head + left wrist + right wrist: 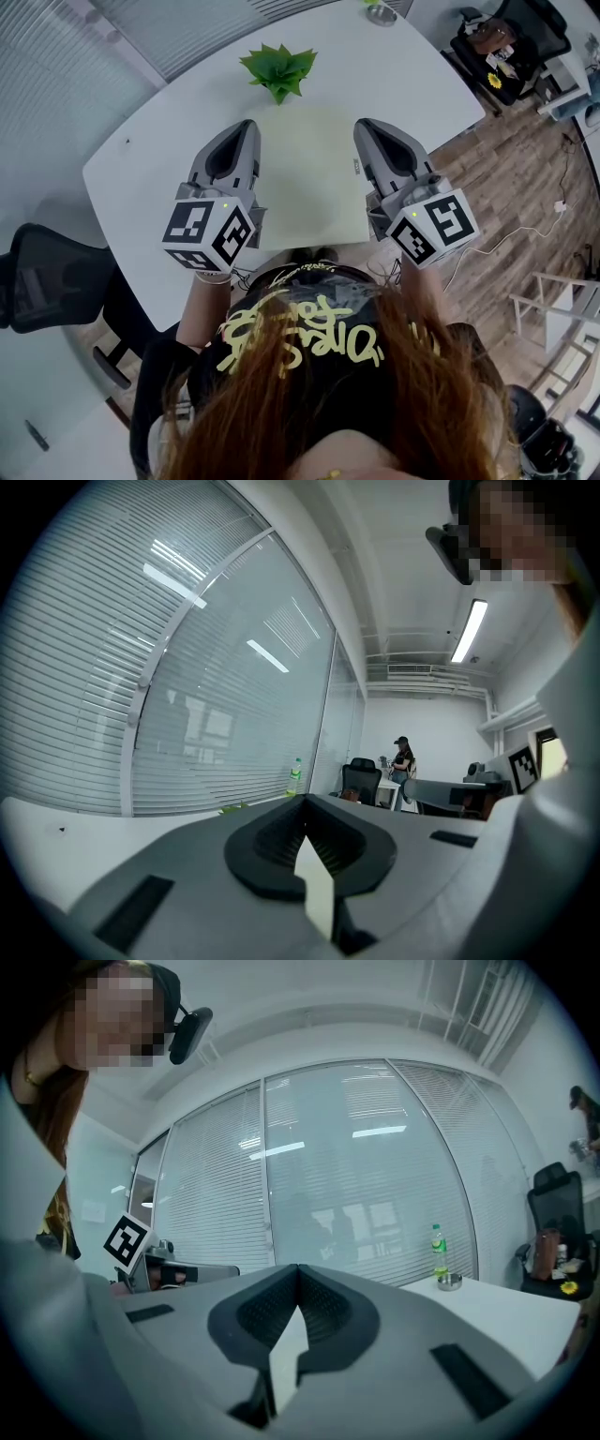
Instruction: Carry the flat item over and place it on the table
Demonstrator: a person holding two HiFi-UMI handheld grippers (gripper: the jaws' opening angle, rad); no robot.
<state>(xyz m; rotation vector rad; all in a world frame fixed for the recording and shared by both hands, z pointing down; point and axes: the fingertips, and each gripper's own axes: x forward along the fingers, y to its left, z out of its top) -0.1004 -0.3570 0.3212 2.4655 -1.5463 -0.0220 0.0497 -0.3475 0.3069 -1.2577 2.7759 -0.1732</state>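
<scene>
L gripper (246, 131) & R gripper (367, 129): jaws clamped on opp. edges of sheet (309, 178); sheet lies flat over white tabletop (159, 159), near plant (278, 67); contact w/ tabletop unclear.

Office interior. Rounded white desk (131, 169) at centre, with a green potted plant (278, 70) near its far edge and, further along, a green bottle (437, 1251) just beside a small metal dish (450, 1282). Wood-plank floor (525, 178) at right, crossed by a white cable (511, 239). Black office chair (47, 277) at the desk's left; second black chair (511, 42) at upper right. Blind-covered glass walls (234, 696) behind the desk. Ceiling strip light (469, 630), lit. White ceiling.
</scene>
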